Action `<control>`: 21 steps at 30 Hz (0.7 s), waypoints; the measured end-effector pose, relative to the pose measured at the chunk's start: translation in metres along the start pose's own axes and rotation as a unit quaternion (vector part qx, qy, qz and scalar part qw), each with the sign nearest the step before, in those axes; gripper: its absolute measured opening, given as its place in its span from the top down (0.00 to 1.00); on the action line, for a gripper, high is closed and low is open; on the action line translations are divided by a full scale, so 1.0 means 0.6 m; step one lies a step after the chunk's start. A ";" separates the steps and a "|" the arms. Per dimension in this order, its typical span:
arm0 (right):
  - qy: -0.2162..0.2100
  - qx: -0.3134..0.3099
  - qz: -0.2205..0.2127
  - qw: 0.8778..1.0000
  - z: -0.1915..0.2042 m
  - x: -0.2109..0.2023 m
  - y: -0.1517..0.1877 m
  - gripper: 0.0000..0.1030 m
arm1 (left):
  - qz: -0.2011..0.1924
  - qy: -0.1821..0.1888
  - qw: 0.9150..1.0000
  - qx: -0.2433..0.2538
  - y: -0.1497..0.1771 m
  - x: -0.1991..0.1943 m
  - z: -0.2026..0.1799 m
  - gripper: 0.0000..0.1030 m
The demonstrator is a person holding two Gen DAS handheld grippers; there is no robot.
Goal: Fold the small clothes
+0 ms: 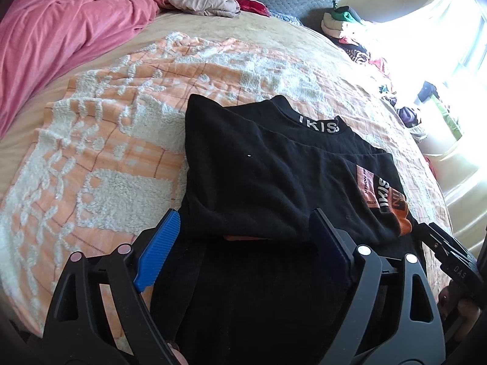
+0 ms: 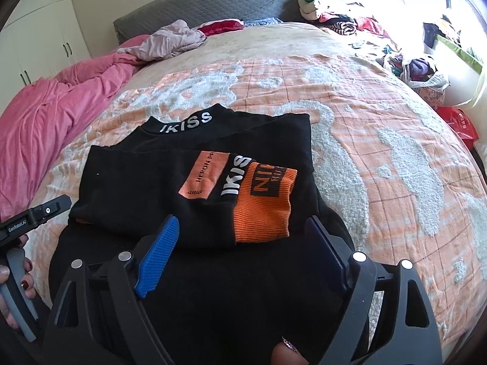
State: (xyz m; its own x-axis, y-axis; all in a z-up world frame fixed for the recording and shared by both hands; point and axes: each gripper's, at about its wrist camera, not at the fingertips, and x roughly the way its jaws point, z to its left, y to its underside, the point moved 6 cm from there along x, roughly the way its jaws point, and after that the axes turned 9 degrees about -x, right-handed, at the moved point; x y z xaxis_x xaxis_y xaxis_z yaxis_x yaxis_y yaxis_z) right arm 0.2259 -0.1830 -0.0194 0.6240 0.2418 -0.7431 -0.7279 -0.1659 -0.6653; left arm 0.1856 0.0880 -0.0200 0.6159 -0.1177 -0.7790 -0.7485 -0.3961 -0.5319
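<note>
A black top (image 1: 258, 158) with a white-lettered collar lies folded on an orange-and-white blanket (image 1: 121, 121) on the bed. Its sleeve with the orange cuff (image 2: 264, 210) is laid across the front of the black top (image 2: 146, 176). More black cloth spreads flat under both grippers. My left gripper (image 1: 245, 216) hovers open over the near edge of the fold, nothing between its blue pads. My right gripper (image 2: 243, 219) is open too, just short of the orange cuff, and holds nothing. Each gripper's body shows at the other view's edge, held by a hand.
A pink duvet (image 1: 61, 30) is bunched along the left side of the bed. A pale crumpled garment (image 2: 173, 39) lies by the grey headboard (image 2: 228, 3). Piles of clothes (image 2: 334, 15) crowd the far right, with a red bag (image 2: 459, 121) beside the bed.
</note>
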 end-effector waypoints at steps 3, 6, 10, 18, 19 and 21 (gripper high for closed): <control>-0.001 -0.002 -0.005 1.000 0.002 -0.011 0.000 0.16 | -0.007 -0.001 1.000 -0.002 0.000 -0.014 0.005 0.16; -0.004 -0.004 -0.010 1.000 0.004 -0.024 0.001 0.16 | -0.014 0.004 1.000 -0.006 0.000 -0.031 0.010 0.10; -0.007 -0.004 -0.015 1.000 0.004 -0.038 0.005 0.16 | -0.025 0.001 1.000 -0.002 0.003 -0.053 0.014 0.10; -0.008 -0.006 -0.018 1.000 0.005 -0.057 0.020 0.15 | -0.032 -0.012 0.999 0.003 0.015 -0.074 0.026 0.09; -0.008 -0.007 -0.017 1.000 0.006 -0.059 0.022 0.15 | -0.032 -0.015 0.999 0.004 0.017 -0.076 0.027 0.09; -0.011 -0.009 -0.017 1.000 0.008 -0.063 0.025 0.15 | -0.032 -0.017 0.999 0.006 0.022 -0.079 0.030 0.09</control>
State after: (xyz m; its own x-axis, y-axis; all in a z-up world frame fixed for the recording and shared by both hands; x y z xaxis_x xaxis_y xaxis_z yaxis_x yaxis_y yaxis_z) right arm 0.1897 -0.1900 -0.0011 0.6414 0.2684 -0.7188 -0.7012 -0.1753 -0.6911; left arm 0.1419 0.1048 0.0041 0.6544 -0.0605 -0.7537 -0.7105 -0.3905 -0.5855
